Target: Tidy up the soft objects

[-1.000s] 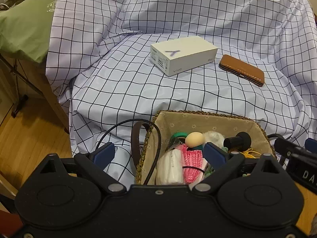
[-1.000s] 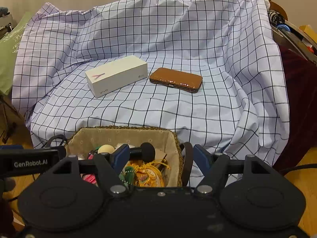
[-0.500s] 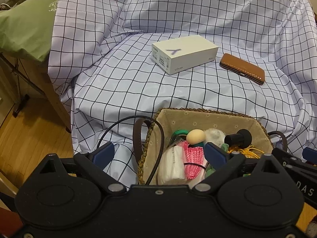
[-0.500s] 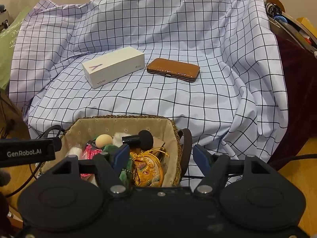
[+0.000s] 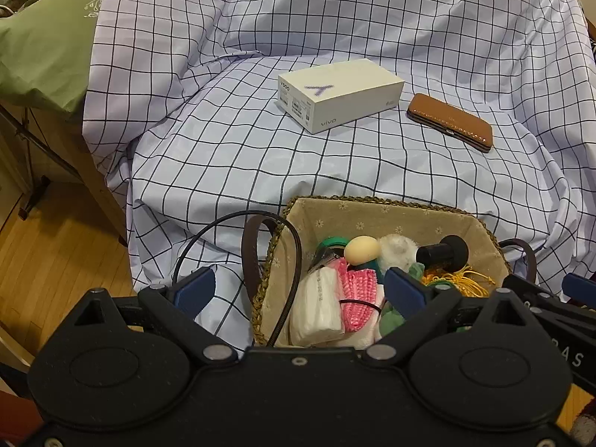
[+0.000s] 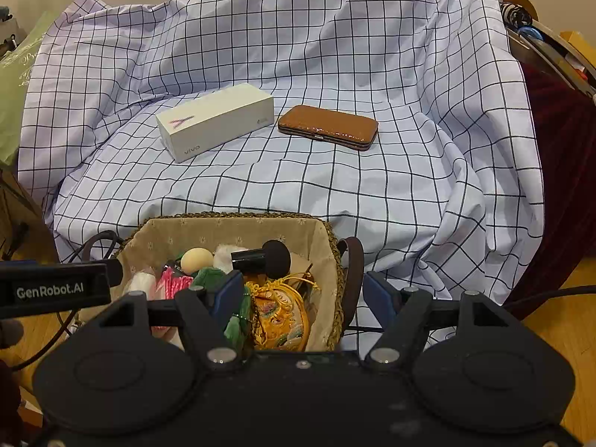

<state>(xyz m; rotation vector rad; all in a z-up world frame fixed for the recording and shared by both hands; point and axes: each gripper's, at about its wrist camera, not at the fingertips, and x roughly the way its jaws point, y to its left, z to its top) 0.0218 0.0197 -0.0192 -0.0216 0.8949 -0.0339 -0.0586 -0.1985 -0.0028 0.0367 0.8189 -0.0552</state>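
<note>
The basket (image 5: 387,212) sits at the near edge of the checked cloth (image 5: 231,156), its long axis running left to right across both views, with a brown strap handle at each short end. It is lined in beige floral fabric and packed with soft things: a white tissue pack (image 5: 316,307), a pink knitted piece (image 5: 355,290), a beige egg-shaped sponge (image 5: 360,249), a white fluffy ball (image 5: 396,251), a black brush (image 6: 266,257) lying sideways with its head to the right, and a yellow embroidered pouch (image 6: 279,314).

The left gripper (image 5: 298,292) hangs over the basket's left end, jaws spread wide and clasping nothing; one finger is outside the rim, the other above the contents. The right gripper (image 6: 303,294) straddles the right rim, half parted, and seems to grip nothing, though its near finger hides part of the green fabric.

Farther back, a white box (image 5: 341,93) reads "vivo" and "V500", lying diagonally. Just beside it lies a brown leather case (image 6: 327,126). "GenRobot.AI" shows on the left gripper's side in the right view. Bare cloth lies open between basket and box.
</note>
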